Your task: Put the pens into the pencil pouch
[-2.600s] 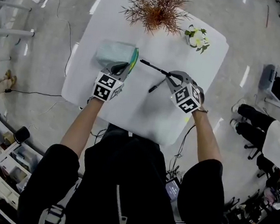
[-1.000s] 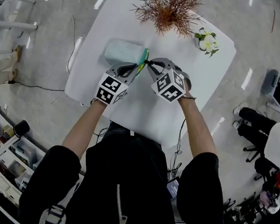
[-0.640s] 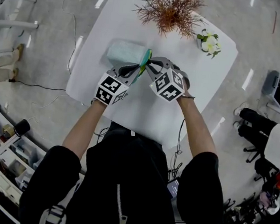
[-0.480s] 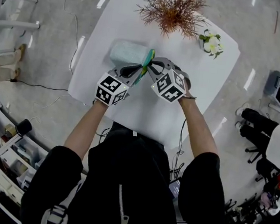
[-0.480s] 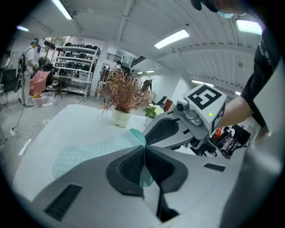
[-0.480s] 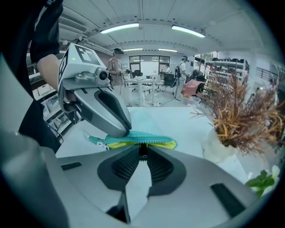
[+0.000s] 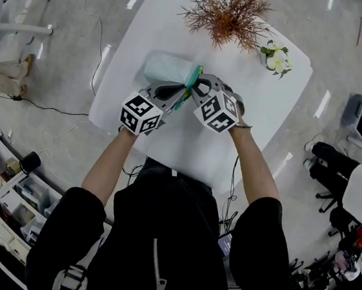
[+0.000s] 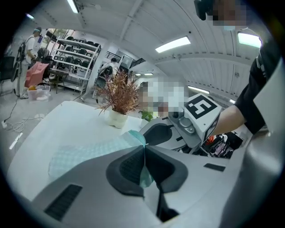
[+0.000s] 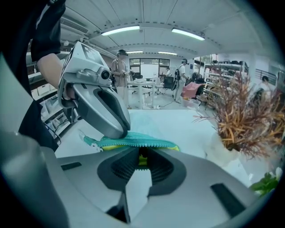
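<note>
Head view: your left tongs (image 7: 179, 94) and right tongs (image 7: 196, 88) meet at the right end of the teal pencil pouch (image 7: 167, 69) on the white bench (image 7: 258, 91). Left gripper view: the left tongs are closed on the pouch's edge. Right gripper view: the right tongs stand narrow, pinching a thin dark pen (image 9: 142, 152) at the pouch's zipper mouth.

Pencil pouch (image 7: 167, 68): teal, flat on white counter (image 7: 187, 149)
Left tongs (image 7: 176, 93): at pouch's right end
Right tongs (image 7: 195, 86): same end, right of pouch
Dried plant (image 7: 227, 10): beyond pouch
</note>
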The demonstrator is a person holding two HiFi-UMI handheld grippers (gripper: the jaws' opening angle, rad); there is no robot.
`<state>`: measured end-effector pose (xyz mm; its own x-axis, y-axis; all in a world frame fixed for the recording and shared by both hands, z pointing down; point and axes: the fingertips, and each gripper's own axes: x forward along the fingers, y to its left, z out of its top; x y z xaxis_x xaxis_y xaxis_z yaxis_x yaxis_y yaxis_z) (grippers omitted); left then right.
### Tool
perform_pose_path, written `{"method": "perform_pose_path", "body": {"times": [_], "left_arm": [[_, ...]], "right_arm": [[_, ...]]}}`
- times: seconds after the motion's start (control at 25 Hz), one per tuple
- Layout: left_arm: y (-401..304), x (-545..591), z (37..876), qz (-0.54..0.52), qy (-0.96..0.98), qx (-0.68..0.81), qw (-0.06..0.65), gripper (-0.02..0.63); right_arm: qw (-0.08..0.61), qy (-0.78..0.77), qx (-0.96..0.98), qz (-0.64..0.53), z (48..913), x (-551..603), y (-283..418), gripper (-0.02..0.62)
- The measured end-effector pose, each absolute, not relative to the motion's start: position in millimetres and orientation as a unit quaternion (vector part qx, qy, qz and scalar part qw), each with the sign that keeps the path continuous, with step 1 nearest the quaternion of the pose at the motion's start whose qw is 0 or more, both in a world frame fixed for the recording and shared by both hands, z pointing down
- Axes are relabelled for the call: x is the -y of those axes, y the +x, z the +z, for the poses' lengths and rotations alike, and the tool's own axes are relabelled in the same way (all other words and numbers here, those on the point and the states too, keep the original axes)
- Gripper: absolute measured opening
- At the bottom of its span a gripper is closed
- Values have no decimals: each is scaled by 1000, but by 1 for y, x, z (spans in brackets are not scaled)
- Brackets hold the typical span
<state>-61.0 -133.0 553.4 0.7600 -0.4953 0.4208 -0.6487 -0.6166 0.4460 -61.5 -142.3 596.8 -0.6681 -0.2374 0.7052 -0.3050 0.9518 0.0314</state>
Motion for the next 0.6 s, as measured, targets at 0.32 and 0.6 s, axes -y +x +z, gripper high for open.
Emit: {"method": "perform_pose_path", "body": {"times": [0.32,0.6], "left_arm": [[-63,134,553,126,890,322,298,29],[-63,135,556,136,888,328,293,29]], "right_arm": [[382,154,910,45,598,142,-64,69],[379,173,908,42,590,143,-50,141]]}}
